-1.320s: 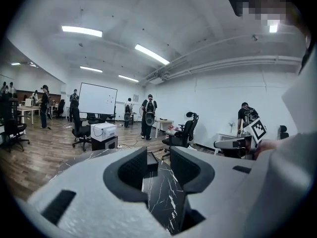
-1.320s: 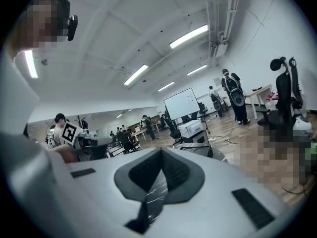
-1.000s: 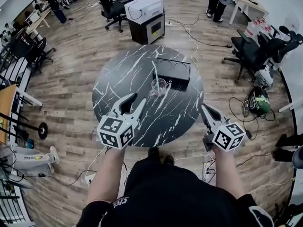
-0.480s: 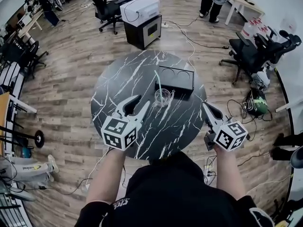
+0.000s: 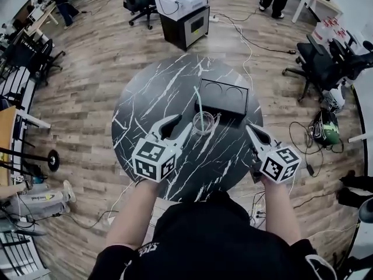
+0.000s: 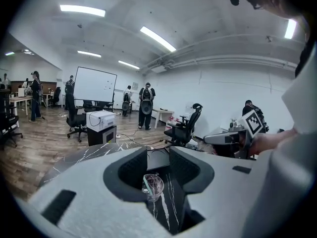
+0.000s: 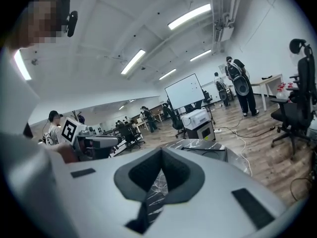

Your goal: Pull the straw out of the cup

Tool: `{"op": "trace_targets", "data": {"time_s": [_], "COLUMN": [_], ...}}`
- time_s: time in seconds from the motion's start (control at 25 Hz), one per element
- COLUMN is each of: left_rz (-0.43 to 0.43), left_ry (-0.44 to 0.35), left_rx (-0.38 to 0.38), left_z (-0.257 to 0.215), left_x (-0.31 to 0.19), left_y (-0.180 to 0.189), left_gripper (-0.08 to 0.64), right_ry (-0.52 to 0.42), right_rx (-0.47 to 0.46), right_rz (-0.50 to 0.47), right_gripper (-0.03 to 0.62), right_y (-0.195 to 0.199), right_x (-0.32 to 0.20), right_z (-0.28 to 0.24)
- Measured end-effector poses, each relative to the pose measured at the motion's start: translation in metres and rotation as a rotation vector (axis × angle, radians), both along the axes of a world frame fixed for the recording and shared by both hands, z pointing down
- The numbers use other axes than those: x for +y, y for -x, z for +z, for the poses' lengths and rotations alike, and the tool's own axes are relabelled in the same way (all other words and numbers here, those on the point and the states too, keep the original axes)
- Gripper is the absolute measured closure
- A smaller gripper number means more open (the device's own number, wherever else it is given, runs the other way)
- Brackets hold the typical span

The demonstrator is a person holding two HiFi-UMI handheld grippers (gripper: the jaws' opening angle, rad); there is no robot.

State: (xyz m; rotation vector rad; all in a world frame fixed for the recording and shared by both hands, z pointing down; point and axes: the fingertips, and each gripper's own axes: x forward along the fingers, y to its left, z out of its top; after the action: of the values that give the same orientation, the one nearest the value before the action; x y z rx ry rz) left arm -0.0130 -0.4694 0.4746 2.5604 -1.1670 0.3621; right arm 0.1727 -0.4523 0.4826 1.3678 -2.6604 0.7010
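A clear plastic cup (image 5: 203,123) stands near the middle of the round black marble table (image 5: 154,92), with a pale green straw (image 5: 198,102) rising from it and leaning away from me. My left gripper (image 5: 180,125) is open just left of the cup, apart from it. In the left gripper view the cup (image 6: 153,186) and straw (image 6: 147,182) show ahead through the gap of the left gripper (image 6: 158,153), and nothing is held. My right gripper (image 5: 249,129) hovers over the table's right edge, shut and empty. In its own view the right gripper (image 7: 161,152) has its tips together.
A black tray (image 5: 223,98) with two round recesses lies just behind the cup. A printer on a black cabinet (image 5: 182,10) stands beyond the table. Office chairs (image 5: 326,63) and floor cables (image 5: 303,139) are on the right. People stand far off.
Both grippers have moved forward over the table toward the cup. The left gripper's tips now lie close beside it. Its jaws look as wide as before.
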Motion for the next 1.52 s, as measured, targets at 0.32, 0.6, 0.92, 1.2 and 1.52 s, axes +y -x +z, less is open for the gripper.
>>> {"op": "trace_targets", "data": {"time_s": [0.32, 0.6, 0.92, 1.2, 1.52], "left_rz": [0.01, 0.011, -0.002, -0.007, 0.009], "left_ry": [0.062, 0.135, 0.216, 0.264, 0.297], "left_rx": [-0.047, -0.059, -0.085, -0.095, -0.174], "left_z": [0.03, 0.072, 0.127, 0.157, 0.192], "left_x": [-0.034, -0.059, -0.085, -0.097, -0.108], "left_y": [-0.022, -0.037, -0.047, -0.051, -0.053], "left_gripper": [0.422, 0.42, 0.407, 0.405, 0.4], "right_ry": [0.064, 0.111, 0.178, 0.187, 0.194], "right_rx": [-0.019, -0.019, -0.006, -0.002, -0.008], "right_rz": [-0.07, -0.096, -0.095, -0.103, -0.109], "right_gripper": [0.586, 0.586, 0.586, 0.586, 0.586], "right_y": [0.013, 0.014, 0.004, 0.002, -0.001], "right_x": [-0.032, -0.05, -0.052, -0.064, -0.069], "right_z": [0.029, 0.052, 0.091, 0.105, 0.112]}}
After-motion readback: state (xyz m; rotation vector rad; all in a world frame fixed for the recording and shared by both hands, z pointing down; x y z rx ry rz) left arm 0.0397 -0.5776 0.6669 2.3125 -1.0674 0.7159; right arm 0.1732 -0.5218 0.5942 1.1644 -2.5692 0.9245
